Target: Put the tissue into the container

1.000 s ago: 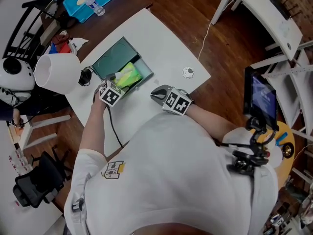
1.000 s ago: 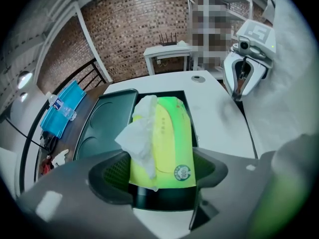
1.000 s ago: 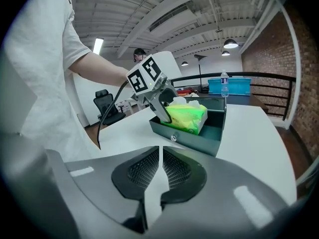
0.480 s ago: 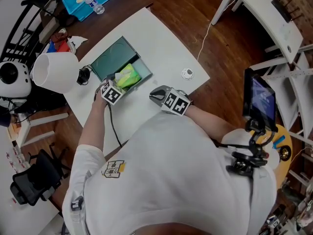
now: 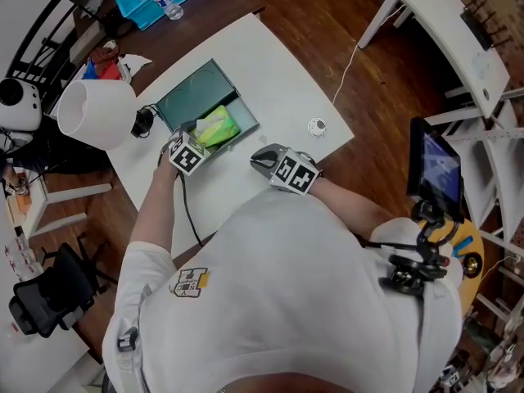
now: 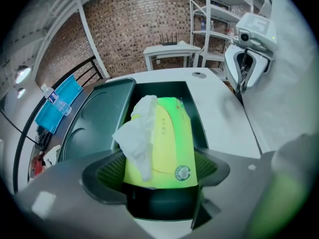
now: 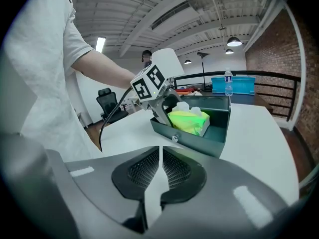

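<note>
Left gripper view: tissue (image 6: 164, 138) lying inside container (image 6: 164, 89), between parted jaws of left gripper (image 6: 159, 166) (pads seemingly off it). Right gripper (image 7: 160, 156) closed on nothing, near container. Release step, likely; next, backing left gripper out without dragging tissue.

This is looking like a loft-style lab or office: a brick wall (image 6: 149, 19) is rising behind metal shelving (image 6: 219, 24), pendant lamps (image 7: 234, 42) are hanging overhead, and a white bench (image 5: 286, 72), an office chair (image 5: 45, 305) and a screen on a stand (image 5: 440, 164) are standing on wood flooring (image 5: 327, 15).
</note>
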`<state>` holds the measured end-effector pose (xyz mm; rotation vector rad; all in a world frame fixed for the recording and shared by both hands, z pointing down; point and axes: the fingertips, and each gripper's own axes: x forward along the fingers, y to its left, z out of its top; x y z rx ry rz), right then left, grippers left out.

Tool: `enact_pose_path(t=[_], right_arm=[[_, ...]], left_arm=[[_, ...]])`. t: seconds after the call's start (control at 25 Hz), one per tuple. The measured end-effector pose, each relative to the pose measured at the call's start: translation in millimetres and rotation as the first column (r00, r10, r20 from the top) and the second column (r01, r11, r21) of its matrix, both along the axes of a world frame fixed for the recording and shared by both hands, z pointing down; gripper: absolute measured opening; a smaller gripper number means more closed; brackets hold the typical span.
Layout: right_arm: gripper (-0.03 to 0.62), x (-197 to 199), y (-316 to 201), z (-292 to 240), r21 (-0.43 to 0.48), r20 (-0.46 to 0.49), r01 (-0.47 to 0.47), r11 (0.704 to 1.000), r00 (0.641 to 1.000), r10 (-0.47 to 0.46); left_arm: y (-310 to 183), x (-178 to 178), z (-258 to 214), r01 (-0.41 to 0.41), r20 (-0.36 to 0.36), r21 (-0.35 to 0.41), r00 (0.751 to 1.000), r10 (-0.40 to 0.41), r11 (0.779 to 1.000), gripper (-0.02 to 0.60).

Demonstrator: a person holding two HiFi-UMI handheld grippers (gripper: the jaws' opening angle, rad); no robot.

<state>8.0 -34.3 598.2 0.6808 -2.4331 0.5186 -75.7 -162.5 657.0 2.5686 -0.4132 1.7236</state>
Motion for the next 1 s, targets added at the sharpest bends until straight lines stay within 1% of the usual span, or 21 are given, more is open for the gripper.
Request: enact_pose_path(t=[0.32, 0.36, 0.48, 0.6, 0.76, 0.84, 0.88, 0.92, 1.0], right_arm=[[0.020, -2, 0, 0, 0.002, 0.002, 0.013, 1.000, 1.000, -0.013], [0.020, -2, 0, 0, 0.002, 0.002, 0.015, 1.000, 1.000, -0.015], [0.020, -3, 0, 0, 0.004, 0.003, 0.023, 1.000, 1.000, -0.023], [0.020, -3, -1, -2, 0.008, 0.012, 0.028, 1.000, 1.000, -0.028], [0.020, 0, -9, -1, 0.024, 0.019, 0.021, 1.000, 1.000, -0.021], [0.020, -1, -13, -3, 0.029, 0.022, 0.015, 0.999, 1.000, -0.016], [0.020, -2, -14, -3, 0.031, 0.021, 0.019, 0.999, 1.000, -0.020], [0.020, -3, -15, -3, 0.034, 0.021, 0.026, 0.999, 0.999, -0.027], [0.020, -4, -19, -4, 0.041, 0.024, 0.036, 0.999, 0.999, -0.037]], left_arm=[[-2, -5, -16, -0.008, -0.025, 0.032, 1.000, 0.009, 0.999, 0.424], [-3, -6, -19, -0.006, -0.025, 0.036, 1.000, 0.007, 0.999, 0.449], [-4, -9, -31, 0.002, -0.038, 0.059, 0.999, 0.000, 0.998, 0.456], [-6, -8, -50, 0.026, -0.074, 0.100, 0.997, -0.019, 0.995, 0.456], [-4, -7, -86, 0.073, -0.154, 0.176, 0.987, -0.046, 0.982, 0.456], [0, -7, -104, 0.112, -0.219, 0.206, 0.973, -0.066, 0.972, 0.456], [4, -7, -112, 0.145, -0.259, 0.214, 0.962, -0.087, 0.966, 0.456], [8, -9, -120, 0.185, -0.301, 0.217, 0.947, -0.114, 0.958, 0.454], [19, -12, -134, 0.262, -0.381, 0.214, 0.910, -0.167, 0.941, 0.428]])
